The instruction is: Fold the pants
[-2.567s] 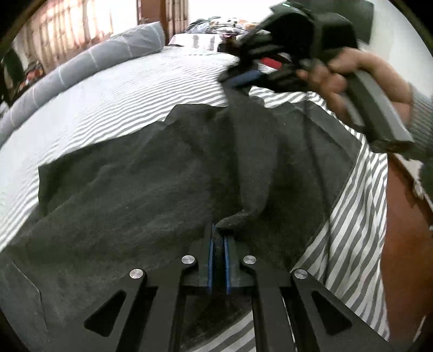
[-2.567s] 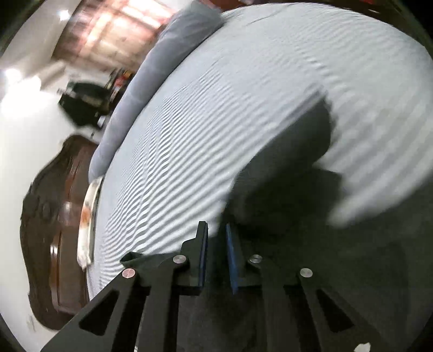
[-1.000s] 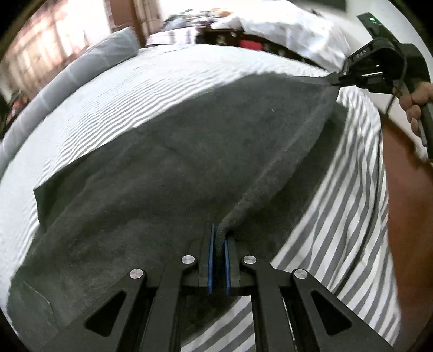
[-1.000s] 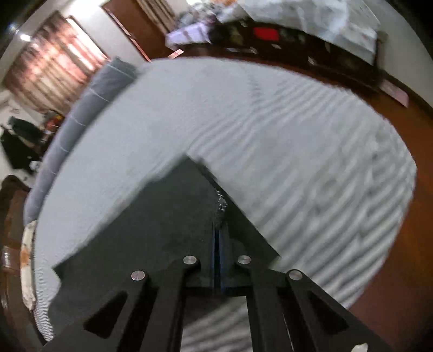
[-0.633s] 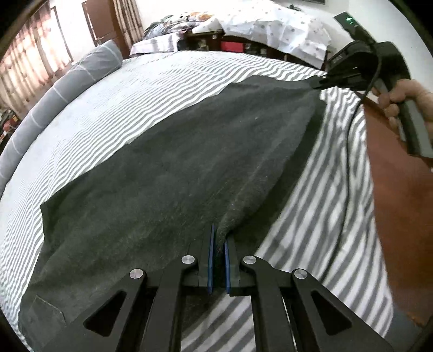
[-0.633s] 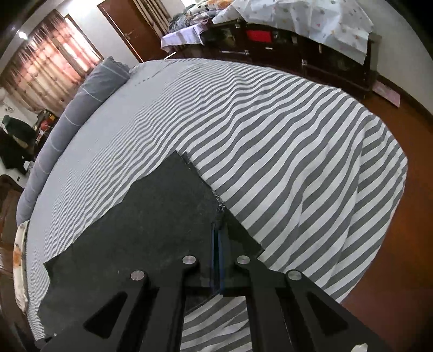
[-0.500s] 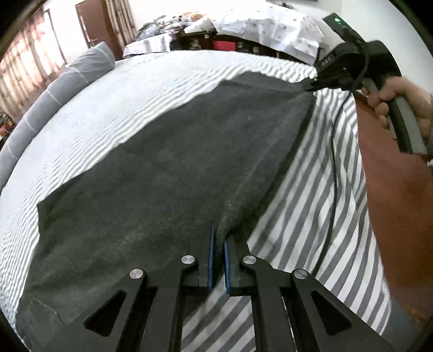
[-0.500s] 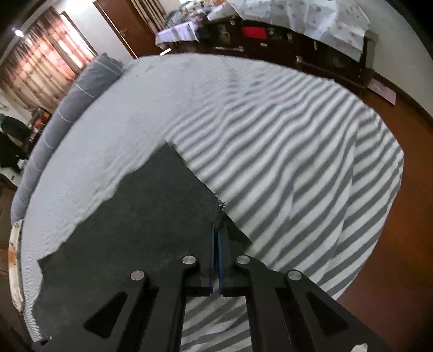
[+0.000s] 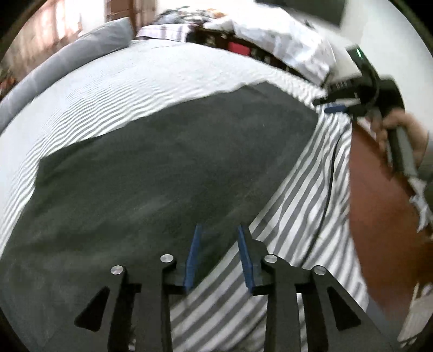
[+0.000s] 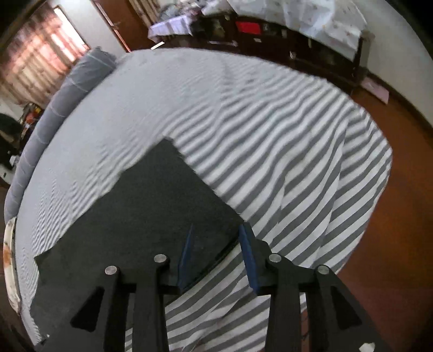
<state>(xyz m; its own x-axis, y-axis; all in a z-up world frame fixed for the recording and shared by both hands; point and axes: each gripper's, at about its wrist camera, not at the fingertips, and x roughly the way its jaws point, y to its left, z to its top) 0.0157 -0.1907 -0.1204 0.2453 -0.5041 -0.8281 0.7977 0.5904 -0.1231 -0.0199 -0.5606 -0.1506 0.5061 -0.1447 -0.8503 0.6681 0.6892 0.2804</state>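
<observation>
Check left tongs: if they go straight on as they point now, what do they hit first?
Most likely the dark pants. The left tongs are open and aimed over the garment's near edge, where it meets the striped bedsheet. Height above the cloth is unclear; nothing else shows in that line.

No text, label, brand or number can be read in either view. The right hand-held gripper [image 9: 335, 104], at the upper right of the left wrist view, carries a small green light on its top, but no lettering shows beside it. The patterned white cloth [image 10: 319, 16] at the top of the right wrist view bears small marks too blurred to tell. The pants [image 9: 162, 173] and the bed [image 10: 270, 140] show no tag or print.
</observation>
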